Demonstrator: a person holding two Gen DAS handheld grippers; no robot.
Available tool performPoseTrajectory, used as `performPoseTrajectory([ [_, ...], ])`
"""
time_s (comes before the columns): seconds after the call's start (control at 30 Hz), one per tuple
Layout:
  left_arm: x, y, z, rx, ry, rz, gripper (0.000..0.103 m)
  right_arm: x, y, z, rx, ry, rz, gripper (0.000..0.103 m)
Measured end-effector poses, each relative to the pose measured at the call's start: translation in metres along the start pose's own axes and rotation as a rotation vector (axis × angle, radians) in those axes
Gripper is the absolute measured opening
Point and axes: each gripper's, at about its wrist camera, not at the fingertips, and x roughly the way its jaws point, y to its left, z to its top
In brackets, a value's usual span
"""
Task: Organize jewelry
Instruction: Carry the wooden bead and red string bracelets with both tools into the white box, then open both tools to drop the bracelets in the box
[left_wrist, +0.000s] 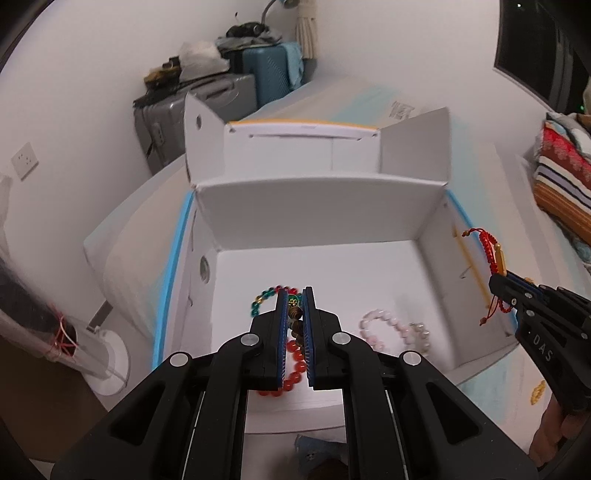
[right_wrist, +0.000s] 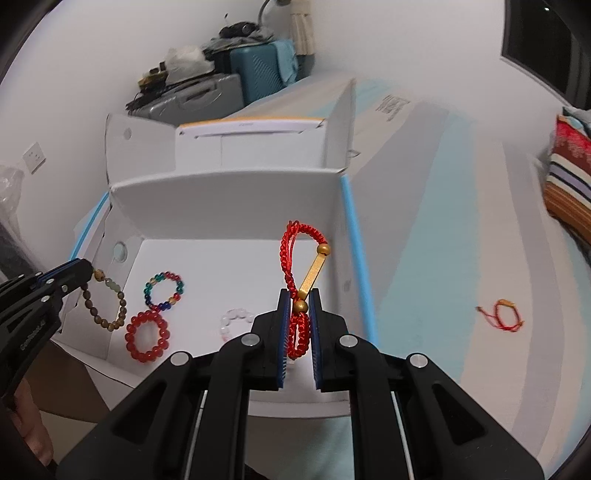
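Observation:
A white open box (left_wrist: 317, 210) (right_wrist: 229, 199) lies on the bed. My left gripper (left_wrist: 295, 295) (right_wrist: 86, 271) is shut on a brown bead bracelet (left_wrist: 296, 321) (right_wrist: 110, 306) and holds it over the box's left side. My right gripper (right_wrist: 298, 295) (left_wrist: 498, 280) is shut on a red braided cord bracelet with a gold bar (right_wrist: 301, 254) (left_wrist: 493, 254) above the box's right wall. Inside the box lie a multicolour bead bracelet (left_wrist: 264, 299) (right_wrist: 164, 291), a red bead bracelet (left_wrist: 295, 373) (right_wrist: 147, 336) and a pale pink bead bracelet (left_wrist: 384, 328) (right_wrist: 232, 321).
Another red cord bracelet (right_wrist: 502, 314) lies on the bedsheet to the right of the box. Suitcases (left_wrist: 207, 107) stand at the back wall. Striped bedding (left_wrist: 561, 184) is piled at the right. A white fan base (left_wrist: 107, 365) stands on the floor at the left.

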Motion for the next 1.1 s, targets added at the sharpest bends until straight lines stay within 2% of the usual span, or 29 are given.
performPoseTrajectory([
  [0.43,0.046,0.020,-0.007,-0.016,0.087,0.017,0.007,0.059,0.026,-0.005,-0.025,0.136,0.006,0.010],
  [0.77,0.056,0.019,-0.008,-0.012,0.100,0.019,0.009,0.071,0.028,-0.009,-0.024,0.151,-0.004,0.012],
  [0.87,0.056,0.019,-0.008,-0.013,0.099,0.026,0.009,0.070,0.030,-0.010,-0.031,0.147,-0.006,0.018],
  [0.9,0.055,0.019,-0.008,-0.012,0.100,0.023,0.011,0.069,0.031,-0.010,-0.034,0.145,-0.006,0.025],
  [0.93,0.054,0.019,-0.008,-0.011,0.101,0.019,0.017,0.067,0.031,-0.010,-0.035,0.140,-0.007,0.028],
  [0.97,0.053,0.019,-0.009,-0.012,0.099,0.016,0.021,0.066,0.032,-0.010,-0.038,0.134,-0.009,0.036],
  [1.0,0.051,0.019,-0.009,-0.014,0.093,0.017,0.030,0.063,0.033,-0.010,-0.046,0.122,-0.012,0.045],
  [1.03,0.048,0.019,-0.009,-0.016,0.085,0.022,0.039,0.060,0.034,-0.010,-0.051,0.110,-0.014,0.048],
  [1.1,0.042,0.020,-0.008,-0.023,0.067,0.027,0.044,0.054,0.036,-0.009,-0.059,0.093,-0.018,0.055],
])
